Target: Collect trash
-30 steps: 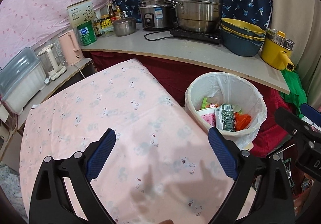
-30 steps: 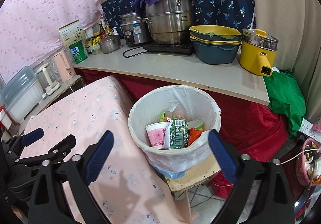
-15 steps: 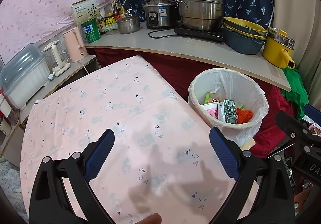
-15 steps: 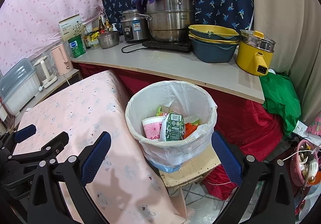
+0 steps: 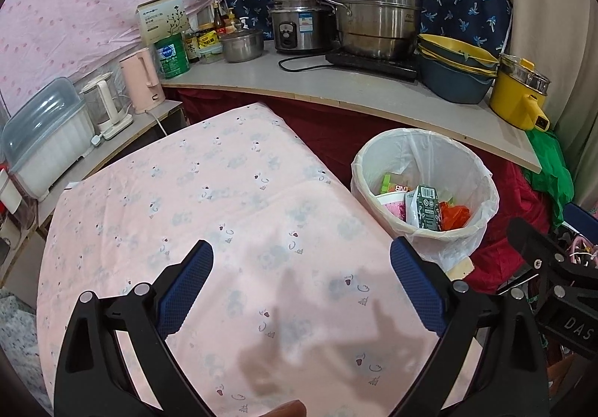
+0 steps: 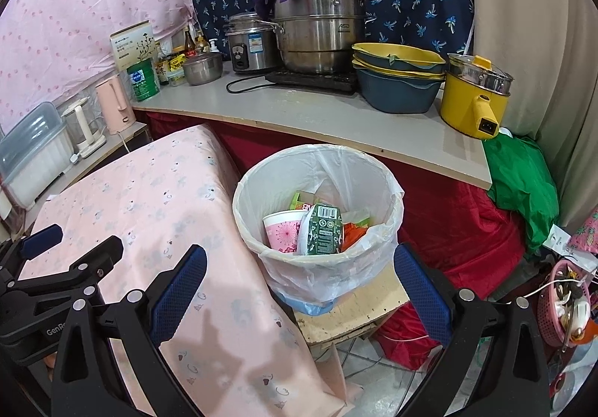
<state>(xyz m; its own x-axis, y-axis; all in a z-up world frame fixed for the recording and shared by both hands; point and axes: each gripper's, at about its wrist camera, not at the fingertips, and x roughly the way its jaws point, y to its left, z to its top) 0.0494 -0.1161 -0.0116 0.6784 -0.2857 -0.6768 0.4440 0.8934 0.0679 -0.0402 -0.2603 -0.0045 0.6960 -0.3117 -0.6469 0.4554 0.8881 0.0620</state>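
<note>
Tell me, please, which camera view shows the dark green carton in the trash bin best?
The right wrist view: the dark green carton sits near the centre, its barcode end facing the camera. The left wrist view shows the same carton smaller, off to the right, seen more from the side.

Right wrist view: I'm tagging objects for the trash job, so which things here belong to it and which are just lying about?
Belongs to the job:
trash bin
pink cup, green carton and orange wrapper inside it
right hand-held gripper, open and empty

Just lying about:
steel pot
rice cooker
stacked basins
yellow pot
pink kettle
</note>
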